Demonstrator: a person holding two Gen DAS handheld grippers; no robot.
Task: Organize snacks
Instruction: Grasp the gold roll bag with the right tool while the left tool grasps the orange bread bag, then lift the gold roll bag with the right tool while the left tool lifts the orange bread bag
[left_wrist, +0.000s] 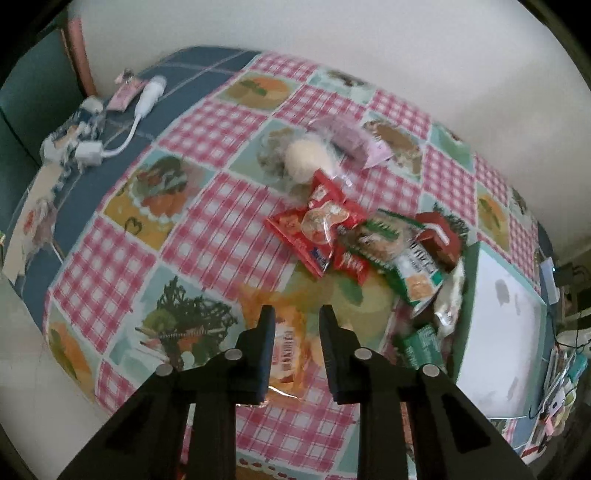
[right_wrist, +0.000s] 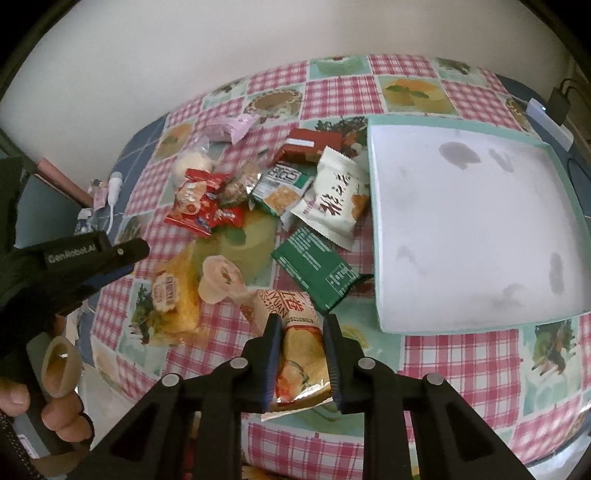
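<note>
My right gripper (right_wrist: 302, 319) is shut on an orange and white snack packet (right_wrist: 301, 354), held just above the checked tablecloth (right_wrist: 461, 354). To its right sits a shallow teal box (right_wrist: 472, 229) with a bare white floor. A yellow packet (right_wrist: 177, 299) lies flat beside a pink jelly cup (right_wrist: 219, 280). My left gripper (left_wrist: 296, 310) hovers over that yellow packet (left_wrist: 290, 354) with a narrow gap between its jaws, not touching it; the right wrist view shows the left gripper (right_wrist: 138, 258) clear of it. Red packets (left_wrist: 317, 225), green packets (left_wrist: 402, 254) and a wrapped bun (left_wrist: 306, 160) are piled behind.
A dark green packet (right_wrist: 317, 269) and a white one (right_wrist: 336, 195) lie against the box's left wall. A white charger with its cable (left_wrist: 147, 96) rests at the far left of the table. A power adapter (right_wrist: 550, 118) sits behind the box. A person's hand (right_wrist: 55, 406) grips the left tool.
</note>
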